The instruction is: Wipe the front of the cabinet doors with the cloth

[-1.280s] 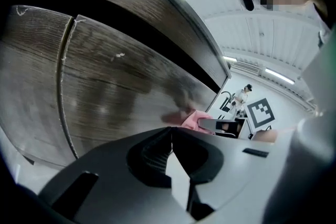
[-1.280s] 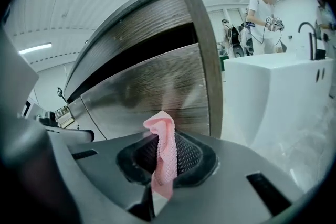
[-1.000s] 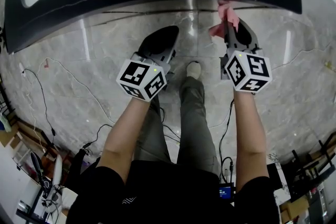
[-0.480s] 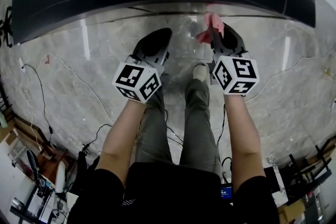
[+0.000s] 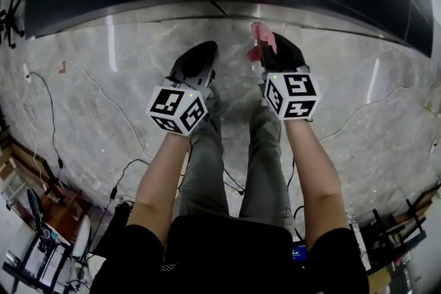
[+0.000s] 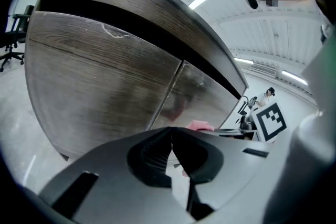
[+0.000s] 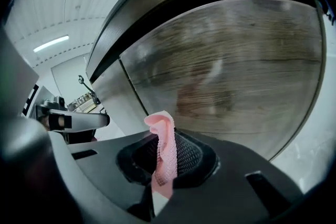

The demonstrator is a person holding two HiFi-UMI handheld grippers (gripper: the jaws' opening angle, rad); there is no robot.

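You stand on a shiny gray stone floor (image 5: 83,120) with pale lines running through it. Long streaks of light (image 5: 110,45) shine back off it. Thin wires (image 5: 54,141) snake over the floor on your left side. By the bottom left corner of the head view sit brown boxes (image 5: 45,197), and black stands (image 5: 403,231) fill the bottom right corner. Above you the ceiling (image 7: 68,8) is white, with long lamps (image 6: 202,0) glowing on it. A black chair on wheels (image 6: 11,34) stands far off at the left of the left gripper view.
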